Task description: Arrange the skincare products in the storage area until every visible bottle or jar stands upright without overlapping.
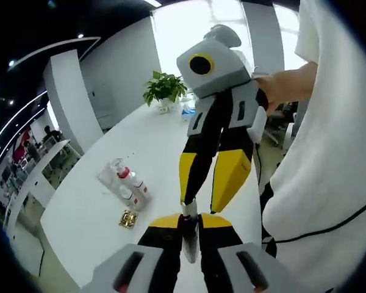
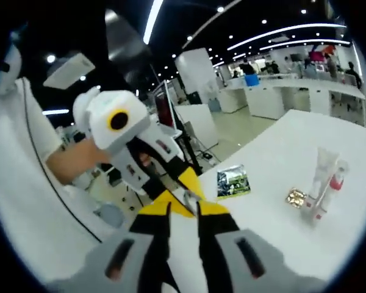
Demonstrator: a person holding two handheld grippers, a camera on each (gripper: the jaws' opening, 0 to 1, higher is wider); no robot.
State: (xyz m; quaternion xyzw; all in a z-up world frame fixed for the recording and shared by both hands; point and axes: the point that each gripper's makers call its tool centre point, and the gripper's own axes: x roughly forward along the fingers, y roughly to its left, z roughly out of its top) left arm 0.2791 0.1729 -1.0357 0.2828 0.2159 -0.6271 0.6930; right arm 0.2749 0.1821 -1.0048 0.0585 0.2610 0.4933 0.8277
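Note:
Several skincare bottles and tubes (image 1: 127, 182) stand and lean close together in a clear holder on the white table (image 1: 91, 220), with a small gold jar (image 1: 129, 218) beside them. The same cluster (image 2: 324, 180) and gold jar (image 2: 294, 197) sit right of centre in the right gripper view. Both grippers hang in the air away from the products, tip to tip. My left gripper (image 1: 190, 239) has its jaws a little apart, with a fingertip of the right gripper (image 1: 202, 207) in the gap. The right gripper (image 2: 184, 235) is open and empty, with the left gripper (image 2: 182, 194) just beyond it.
A potted plant (image 1: 163, 88) and small items stand at the table's far end. A printed card (image 2: 233, 182) lies near the table edge. The person in a white shirt (image 1: 329, 183) stands at the table's right side. Other desks (image 2: 280, 97) and people are behind.

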